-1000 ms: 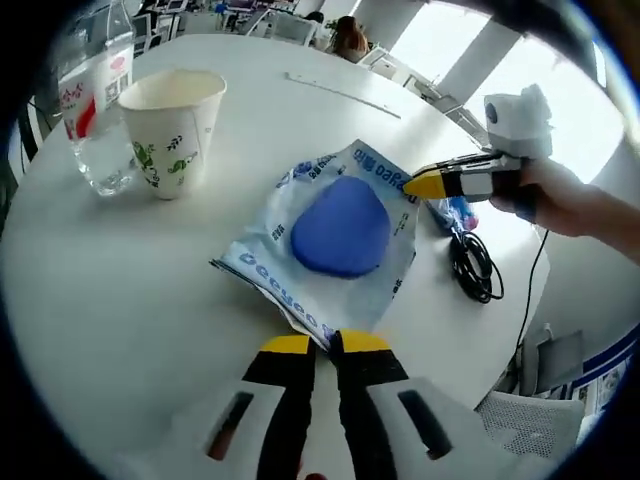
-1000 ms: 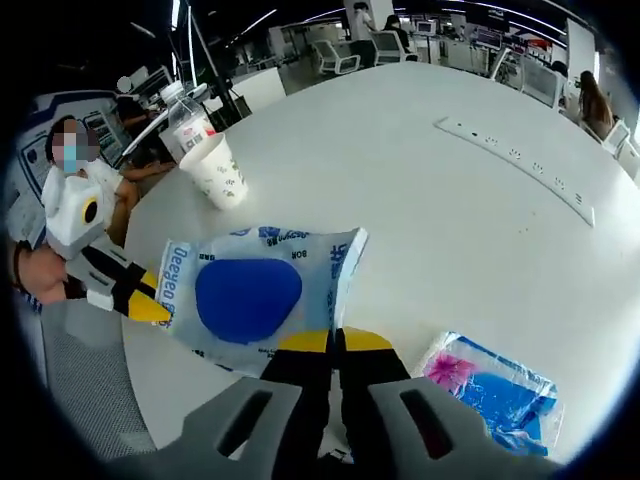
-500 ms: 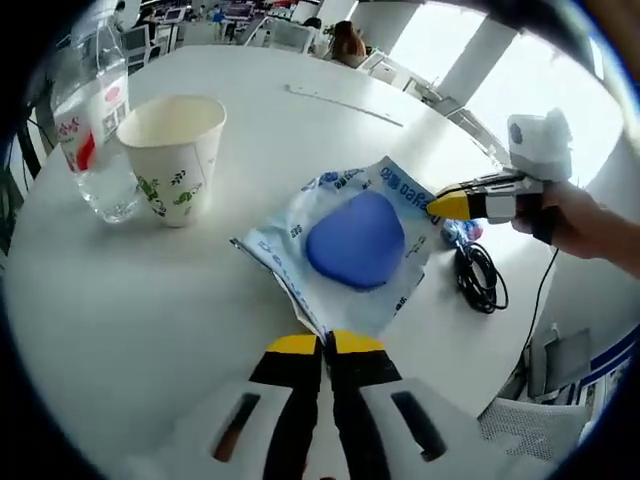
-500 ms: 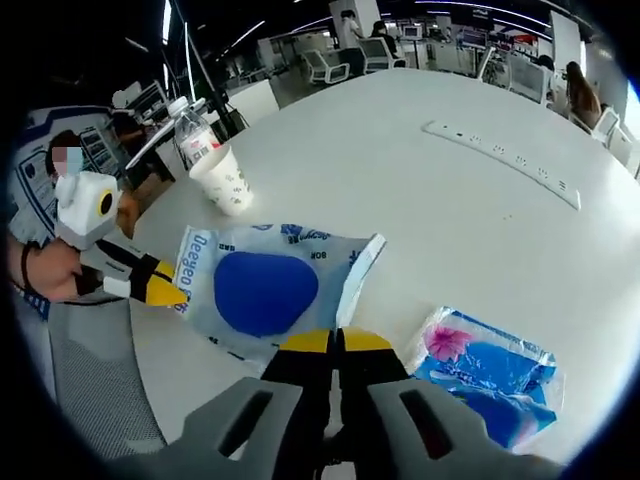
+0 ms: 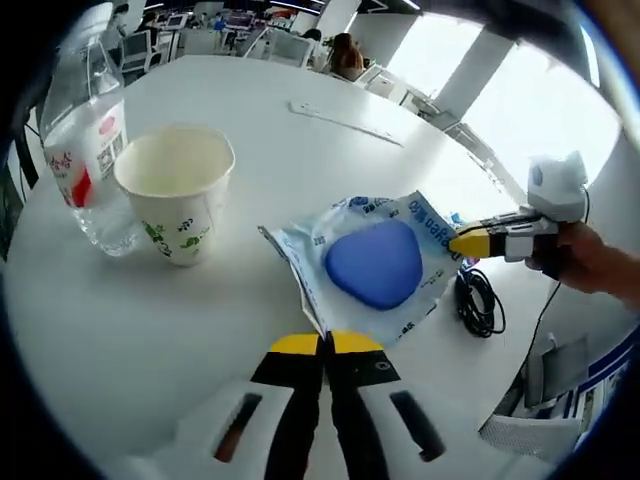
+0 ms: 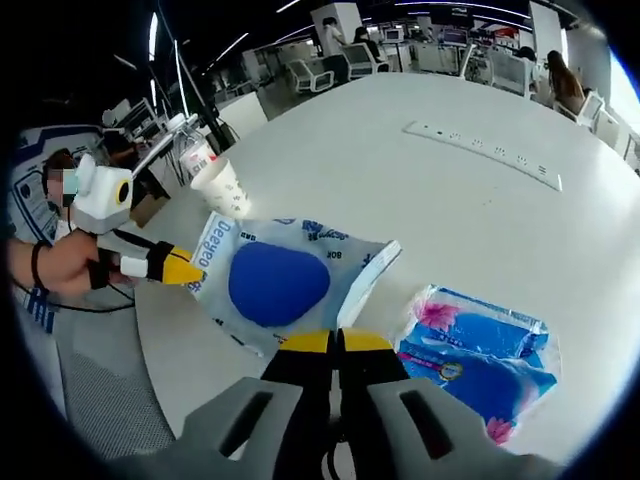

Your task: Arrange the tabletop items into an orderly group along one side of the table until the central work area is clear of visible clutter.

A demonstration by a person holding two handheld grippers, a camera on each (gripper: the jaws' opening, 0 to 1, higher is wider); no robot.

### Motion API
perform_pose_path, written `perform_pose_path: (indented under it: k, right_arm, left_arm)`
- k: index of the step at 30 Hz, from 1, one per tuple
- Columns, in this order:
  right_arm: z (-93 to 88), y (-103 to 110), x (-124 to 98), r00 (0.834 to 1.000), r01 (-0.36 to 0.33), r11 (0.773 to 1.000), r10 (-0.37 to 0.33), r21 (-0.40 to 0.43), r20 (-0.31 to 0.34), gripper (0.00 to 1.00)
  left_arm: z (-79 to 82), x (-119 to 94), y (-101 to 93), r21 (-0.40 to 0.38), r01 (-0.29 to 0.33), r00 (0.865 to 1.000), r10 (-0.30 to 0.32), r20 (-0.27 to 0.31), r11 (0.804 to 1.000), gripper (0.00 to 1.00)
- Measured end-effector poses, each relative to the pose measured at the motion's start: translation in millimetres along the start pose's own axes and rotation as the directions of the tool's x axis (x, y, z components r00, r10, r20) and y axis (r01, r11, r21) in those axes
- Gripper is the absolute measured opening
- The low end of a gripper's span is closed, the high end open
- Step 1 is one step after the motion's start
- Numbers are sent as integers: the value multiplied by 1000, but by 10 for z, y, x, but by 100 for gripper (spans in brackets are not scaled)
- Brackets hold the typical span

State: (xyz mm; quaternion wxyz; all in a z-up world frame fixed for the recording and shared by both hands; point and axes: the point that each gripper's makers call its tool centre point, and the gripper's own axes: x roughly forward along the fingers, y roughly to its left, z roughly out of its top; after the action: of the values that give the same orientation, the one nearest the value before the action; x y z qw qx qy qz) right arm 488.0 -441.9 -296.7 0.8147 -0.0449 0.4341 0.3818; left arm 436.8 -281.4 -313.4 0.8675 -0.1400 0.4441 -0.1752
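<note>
Now: white round worktop in open office; left gripper and right gripper jaws pinched on opposite edges of blue-pad packet.

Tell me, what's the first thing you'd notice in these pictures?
The clear packet with a big blue blob inside, held between both grippers in the middle of the white table; the left gripper and right gripper each pinch an edge. Next, the paper cup beside a water bottle, and a bright blue and pink pack near the right gripper.
</note>
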Motion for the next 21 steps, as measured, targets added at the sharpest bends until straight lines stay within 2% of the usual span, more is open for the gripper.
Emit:
perform_pose_path:
  k: [12,21]
  right_arm:
    - [-84,111,35,1000,-3,999,1,54,23,0]
    - [-101,144,95,1000,-2,997,0,81,28,0]
  left_arm:
    - [174,22,167,-42,-21,999,22,38,999,0]
    - [224,70,253,-46,-40,998,41,37,998,0]
